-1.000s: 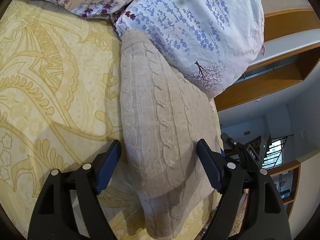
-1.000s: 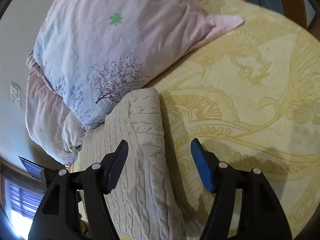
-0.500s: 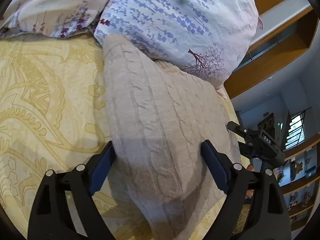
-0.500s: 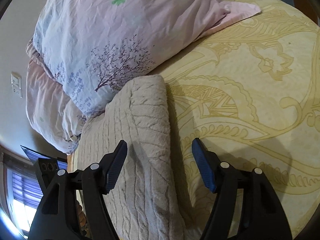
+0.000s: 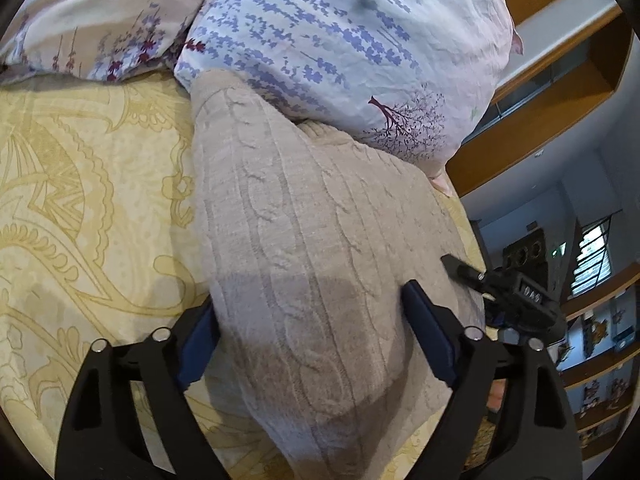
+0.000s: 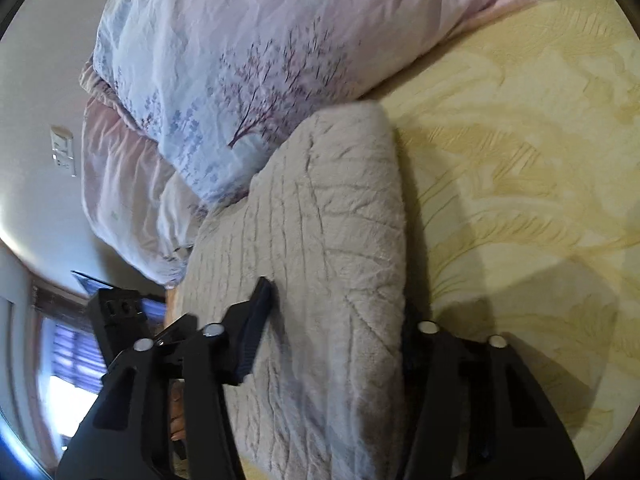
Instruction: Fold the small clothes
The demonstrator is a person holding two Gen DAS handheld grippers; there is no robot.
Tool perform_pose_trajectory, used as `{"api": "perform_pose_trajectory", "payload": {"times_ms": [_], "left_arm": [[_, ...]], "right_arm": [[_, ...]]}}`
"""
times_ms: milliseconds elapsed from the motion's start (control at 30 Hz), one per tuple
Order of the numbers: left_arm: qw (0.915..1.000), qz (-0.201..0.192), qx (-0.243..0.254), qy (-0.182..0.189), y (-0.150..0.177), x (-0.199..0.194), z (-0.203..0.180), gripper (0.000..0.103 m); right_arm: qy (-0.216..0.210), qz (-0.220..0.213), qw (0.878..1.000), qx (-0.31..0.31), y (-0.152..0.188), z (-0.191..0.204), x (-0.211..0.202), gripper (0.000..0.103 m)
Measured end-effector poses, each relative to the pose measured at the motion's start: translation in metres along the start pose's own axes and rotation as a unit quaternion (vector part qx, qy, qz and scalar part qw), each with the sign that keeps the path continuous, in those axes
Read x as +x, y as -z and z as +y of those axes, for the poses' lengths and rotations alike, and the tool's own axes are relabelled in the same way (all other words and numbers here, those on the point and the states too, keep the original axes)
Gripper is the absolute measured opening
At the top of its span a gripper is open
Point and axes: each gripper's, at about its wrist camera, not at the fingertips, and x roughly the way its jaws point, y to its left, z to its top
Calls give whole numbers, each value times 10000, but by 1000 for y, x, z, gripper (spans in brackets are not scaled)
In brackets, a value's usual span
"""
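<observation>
Straddling folded beige knit (image 5: 304, 264) on bed (image 5: 80, 208), its far end against floral pillow (image 5: 344, 36). Left claw (image 5: 308, 336) spread wide over one long edge, right claw (image 6: 336, 320) over opposite; neither pinching yet. Advice: bite all layers, close both together.

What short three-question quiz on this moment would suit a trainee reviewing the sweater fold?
1. True or false: the left tool has its fingers spread either side of the beige cable-knit sweater.
2. Multiple choice: the sweater's far end lies against (A) a wooden chair, (B) the floral pillow, (C) a laundry basket.
3. Fill in: the sweater lies on a ____ patterned bedspread.
4. Not scored: the right tool also straddles an edge of the sweater.

Key: 1 true; 2 B; 3 yellow.
</observation>
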Motion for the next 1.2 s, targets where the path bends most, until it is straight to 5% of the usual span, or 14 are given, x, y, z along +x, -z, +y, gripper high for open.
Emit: {"api": "perform_pose_trajectory", "payload": {"times_ms": [300, 400, 700, 900, 1033, 1133, 1200], "left_arm": [[9970, 15, -495, 596, 5, -15, 17, 48], [9967, -7, -422, 698, 11, -31, 18, 44], [9989, -366, 61, 297, 23, -115, 45, 42], [9967, -807, -36, -75, 8, -167, 86, 45], [9937, -604, -694, -639, 6, -155, 140, 49], [9915, -646, -1117, -164, 14, -150, 165, 56], [9912, -671, -1120, -199, 15, -152, 166, 63]], "right_arm": [[-550, -110, 9983, 165, 22, 10, -10, 34], [-564, -80, 9984, 71, 35, 23, -14, 34], [-544, -3, 9935, -997, 61, 102, 19, 30], [-385, -318, 9774, -2052, 65, 159, 66, 29], [321, 105, 9811, -1903, 60, 149, 119, 29], [10, 273, 9913, -1285, 52, 127, 124, 35], [-19, 227, 9927, -1185, 50, 124, 116, 37]]}}
